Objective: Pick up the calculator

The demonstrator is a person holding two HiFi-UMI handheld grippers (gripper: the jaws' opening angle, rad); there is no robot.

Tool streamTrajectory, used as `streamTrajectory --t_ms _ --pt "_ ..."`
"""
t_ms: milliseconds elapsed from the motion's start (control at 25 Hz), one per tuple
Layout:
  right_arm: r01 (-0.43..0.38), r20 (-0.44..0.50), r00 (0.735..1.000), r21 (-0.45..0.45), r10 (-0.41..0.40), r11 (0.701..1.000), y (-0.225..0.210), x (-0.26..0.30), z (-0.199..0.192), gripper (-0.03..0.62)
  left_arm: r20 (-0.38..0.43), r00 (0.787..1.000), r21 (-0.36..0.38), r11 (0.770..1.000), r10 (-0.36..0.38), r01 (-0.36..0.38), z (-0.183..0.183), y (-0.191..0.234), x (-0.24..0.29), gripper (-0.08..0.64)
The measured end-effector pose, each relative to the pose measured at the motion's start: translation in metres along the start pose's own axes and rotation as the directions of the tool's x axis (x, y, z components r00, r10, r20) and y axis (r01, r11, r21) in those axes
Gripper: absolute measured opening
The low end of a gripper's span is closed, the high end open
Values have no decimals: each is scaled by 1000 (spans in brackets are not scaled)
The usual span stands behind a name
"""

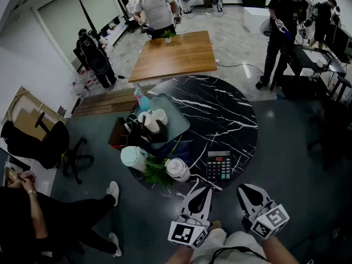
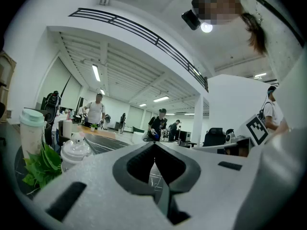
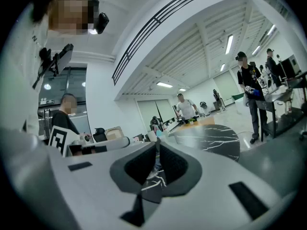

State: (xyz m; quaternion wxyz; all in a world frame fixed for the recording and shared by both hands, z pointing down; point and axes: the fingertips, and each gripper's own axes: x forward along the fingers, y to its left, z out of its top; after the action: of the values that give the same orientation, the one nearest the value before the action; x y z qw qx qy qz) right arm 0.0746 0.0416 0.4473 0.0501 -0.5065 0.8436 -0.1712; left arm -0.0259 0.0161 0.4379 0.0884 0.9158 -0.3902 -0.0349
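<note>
The dark calculator (image 1: 218, 165) with its pale display lies flat near the front edge of the round black marble table (image 1: 231, 120). Both grippers hover level just in front of that edge, short of the calculator. My left gripper (image 1: 205, 190) sits below and slightly left of it, its jaws together with nothing between them. My right gripper (image 1: 241, 187) is below and to the right of it, also shut and empty. In the left gripper view (image 2: 154, 144) and the right gripper view (image 3: 157, 145) the jaw tips meet. Neither gripper view shows the calculator.
Left of the calculator stand a white jar (image 1: 177, 169), a green plant (image 1: 158, 172) and a mint-lidded cup (image 1: 133, 157). A teal tray (image 1: 179, 122) with white cups lies behind them. Beyond are a wooden table (image 1: 176, 54), standing people and an office chair (image 1: 49, 144).
</note>
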Motion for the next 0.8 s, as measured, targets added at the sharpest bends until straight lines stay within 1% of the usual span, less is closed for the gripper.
streamTrajectory --t_ms 120,320,400,440,600,720,800 --pt "-14 -47 999 24 15 1000 -8 10 -14 9 -15 1000 -4 1000 2 -2 -13 7 0 6" --pt "-20 -115 993 65 27 998 -47 37 -25 12 -30 998 -17 999 49 -49 -17 23 12 6" --pt "-34 -154 987 70 44 997 -64 53 -30 38 -27 998 -17 998 59 -59 -23 31 20 6" --pt "-42 -178 982 75 55 996 -73 61 -34 74 -27 998 -16 998 61 -61 -27 35 25 6" --pt "-67 -281 956 72 85 995 -102 96 -55 118 -41 996 -5 997 74 -75 -43 50 45 6" --pt "-73 -372 923 79 98 994 -126 116 -75 153 -47 993 -3 994 107 -108 -49 62 58 6" --pt "-79 -433 895 83 107 993 -139 128 -89 174 -48 990 -2 991 132 -132 -53 69 62 6"
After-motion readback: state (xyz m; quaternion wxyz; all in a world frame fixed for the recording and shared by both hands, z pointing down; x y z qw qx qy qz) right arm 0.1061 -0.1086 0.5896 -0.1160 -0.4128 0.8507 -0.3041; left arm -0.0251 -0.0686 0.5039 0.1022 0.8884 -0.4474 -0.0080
